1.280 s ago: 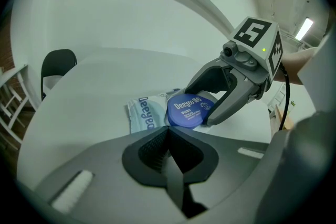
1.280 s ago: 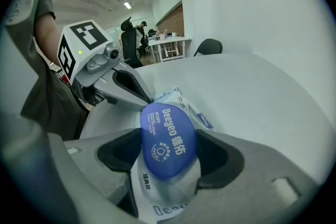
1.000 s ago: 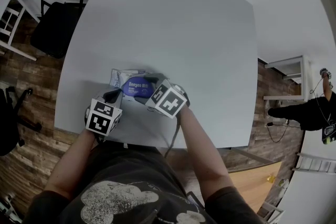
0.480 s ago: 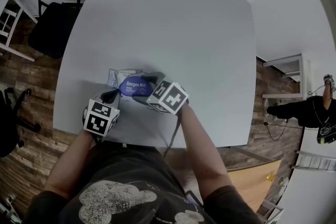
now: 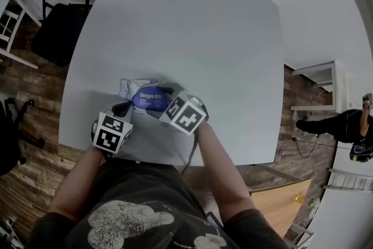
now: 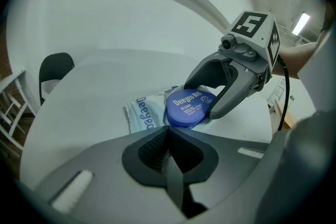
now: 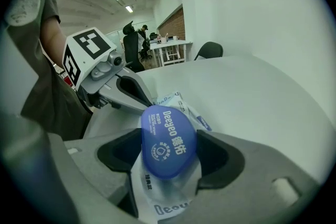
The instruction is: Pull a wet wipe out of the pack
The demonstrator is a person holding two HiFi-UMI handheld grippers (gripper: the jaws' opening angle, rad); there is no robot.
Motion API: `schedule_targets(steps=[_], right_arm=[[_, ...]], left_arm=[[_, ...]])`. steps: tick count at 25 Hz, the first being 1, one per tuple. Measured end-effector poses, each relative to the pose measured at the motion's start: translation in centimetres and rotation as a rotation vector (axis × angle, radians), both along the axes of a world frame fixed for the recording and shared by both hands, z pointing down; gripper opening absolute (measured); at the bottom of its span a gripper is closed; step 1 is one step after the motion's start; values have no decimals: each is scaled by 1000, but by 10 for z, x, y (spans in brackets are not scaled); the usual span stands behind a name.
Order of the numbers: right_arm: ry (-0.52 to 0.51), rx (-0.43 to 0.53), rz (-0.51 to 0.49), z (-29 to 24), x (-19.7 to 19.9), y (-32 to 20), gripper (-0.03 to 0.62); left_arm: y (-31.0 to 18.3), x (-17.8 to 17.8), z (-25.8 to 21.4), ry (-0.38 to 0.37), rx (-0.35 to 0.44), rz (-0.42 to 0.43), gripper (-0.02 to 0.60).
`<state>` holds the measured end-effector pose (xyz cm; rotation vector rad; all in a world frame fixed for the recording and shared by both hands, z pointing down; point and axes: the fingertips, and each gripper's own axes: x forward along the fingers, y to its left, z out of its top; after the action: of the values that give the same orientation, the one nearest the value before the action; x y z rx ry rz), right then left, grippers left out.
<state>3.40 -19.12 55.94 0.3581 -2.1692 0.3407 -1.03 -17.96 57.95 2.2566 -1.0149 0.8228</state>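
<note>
A wet wipe pack (image 5: pixel 133 89) with a round blue lid (image 5: pixel 150 98) lies on the white table (image 5: pixel 192 32) near its front edge. My right gripper (image 5: pixel 156 103) reaches in from the right, shut on the blue lid (image 7: pixel 168 140), which fills the gap between its pads; the pack's foil (image 7: pixel 163 202) shows below. My left gripper (image 5: pixel 125 107) is shut, its tips (image 6: pixel 168 132) meeting at the pack's (image 6: pixel 144 115) near edge. Whether foil is pinched there I cannot tell. In the left gripper view the right gripper (image 6: pixel 202 107) flanks the lid (image 6: pixel 190 107).
A black chair (image 5: pixel 63 13) stands beyond the table's far left corner. A white shelf (image 5: pixel 317 87) and a person (image 5: pixel 341 125) are off to the right on the wooden floor. The table's front edge (image 5: pixel 175 159) lies just below both grippers.
</note>
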Motion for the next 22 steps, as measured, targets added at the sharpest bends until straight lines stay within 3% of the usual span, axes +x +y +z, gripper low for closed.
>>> schedule_targets(steps=[13,19,21,22], right_arm=[[55,236,19,-12,1,-1,313],[58,395,-32,-33,-1,-4,307],[75,459,-48,-39,0,-6,276],[99,517,-54,-43,2,-9,211]], left_arm=[[-1,1,0,10,-1,3,18],[-1,1,0,9,-2,5,17],[-2,1,0,9,-1,5,17],[-2,1,0,9,-1,6,17]])
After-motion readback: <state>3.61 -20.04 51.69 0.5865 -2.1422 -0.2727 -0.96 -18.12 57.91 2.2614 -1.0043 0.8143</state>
